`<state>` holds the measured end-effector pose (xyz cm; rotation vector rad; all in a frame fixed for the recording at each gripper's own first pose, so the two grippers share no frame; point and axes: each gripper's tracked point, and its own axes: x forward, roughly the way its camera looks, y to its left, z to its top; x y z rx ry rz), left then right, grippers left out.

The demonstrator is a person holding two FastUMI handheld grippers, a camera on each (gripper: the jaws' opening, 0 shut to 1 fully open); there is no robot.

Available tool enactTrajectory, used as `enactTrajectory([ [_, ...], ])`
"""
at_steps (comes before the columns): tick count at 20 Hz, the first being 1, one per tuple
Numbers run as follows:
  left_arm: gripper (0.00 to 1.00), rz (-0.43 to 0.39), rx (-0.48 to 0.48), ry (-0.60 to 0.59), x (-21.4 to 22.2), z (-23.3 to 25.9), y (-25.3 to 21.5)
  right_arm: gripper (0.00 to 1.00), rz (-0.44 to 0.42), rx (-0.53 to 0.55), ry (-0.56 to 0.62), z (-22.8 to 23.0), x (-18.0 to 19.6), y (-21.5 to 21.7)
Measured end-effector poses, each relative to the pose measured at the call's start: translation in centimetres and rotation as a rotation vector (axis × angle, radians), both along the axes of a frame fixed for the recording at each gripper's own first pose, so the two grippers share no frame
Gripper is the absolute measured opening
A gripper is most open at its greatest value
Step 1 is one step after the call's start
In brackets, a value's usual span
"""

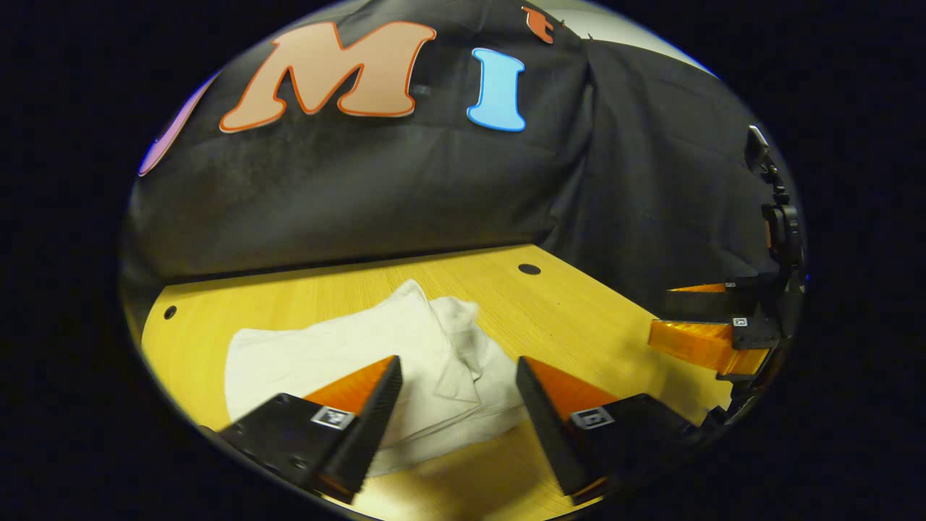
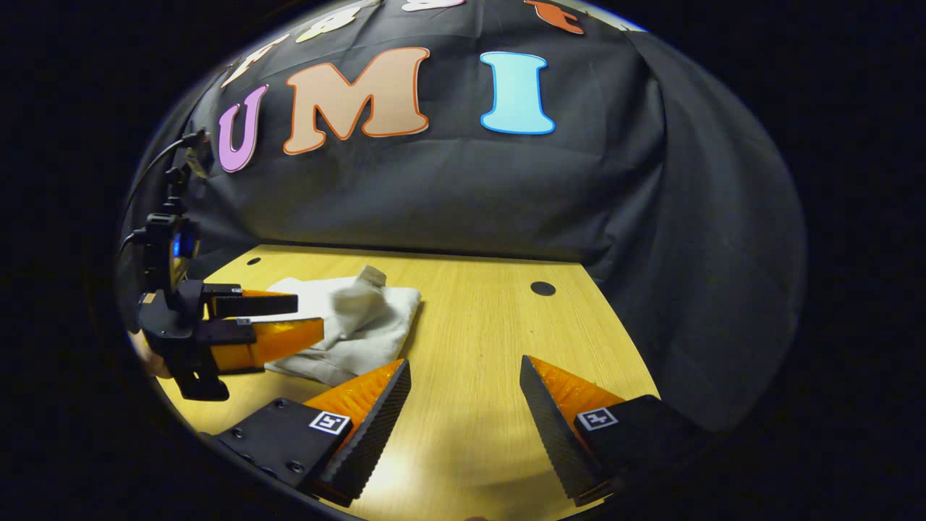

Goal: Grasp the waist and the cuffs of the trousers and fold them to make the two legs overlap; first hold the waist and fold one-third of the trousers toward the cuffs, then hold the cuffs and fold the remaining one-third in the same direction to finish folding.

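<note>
Left gripper view: folded, wrinkled white trousers (image 1: 347, 354) lie on the wood-grain table (image 1: 579, 311); left gripper (image 1: 458, 362) and right gripper (image 2: 463, 365) gape, holding nothing.

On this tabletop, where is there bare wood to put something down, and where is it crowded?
Bare wood lies right of the white trousers, running to the table edge by the black cloth wall, around the round hole. The right gripper hangs open over it. A narrower strip runs behind the trousers. It is crowded where the left gripper hangs open over the garment.
</note>
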<state>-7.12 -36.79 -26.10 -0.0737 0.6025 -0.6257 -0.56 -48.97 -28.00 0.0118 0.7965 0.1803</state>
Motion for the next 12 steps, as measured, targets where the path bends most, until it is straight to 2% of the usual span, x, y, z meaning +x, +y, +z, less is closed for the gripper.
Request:
enactTrajectory([
  [1,0.96,0.015,-0.004,-0.028,-0.2,0.9,0.6,0.98,-0.009,0.009,-0.020,0.5,0.4,0.6],
  [8,0.94,0.242,0.058,-0.219,0.8,9.5,12.9,0.97,-0.025,0.056,-0.244,9.7,2.5,5.8],
  [12,0.94,0.369,0.087,-0.277,0.2,13.5,20.0,0.97,-0.027,0.081,-0.358,15.6,2.3,8.9],
])
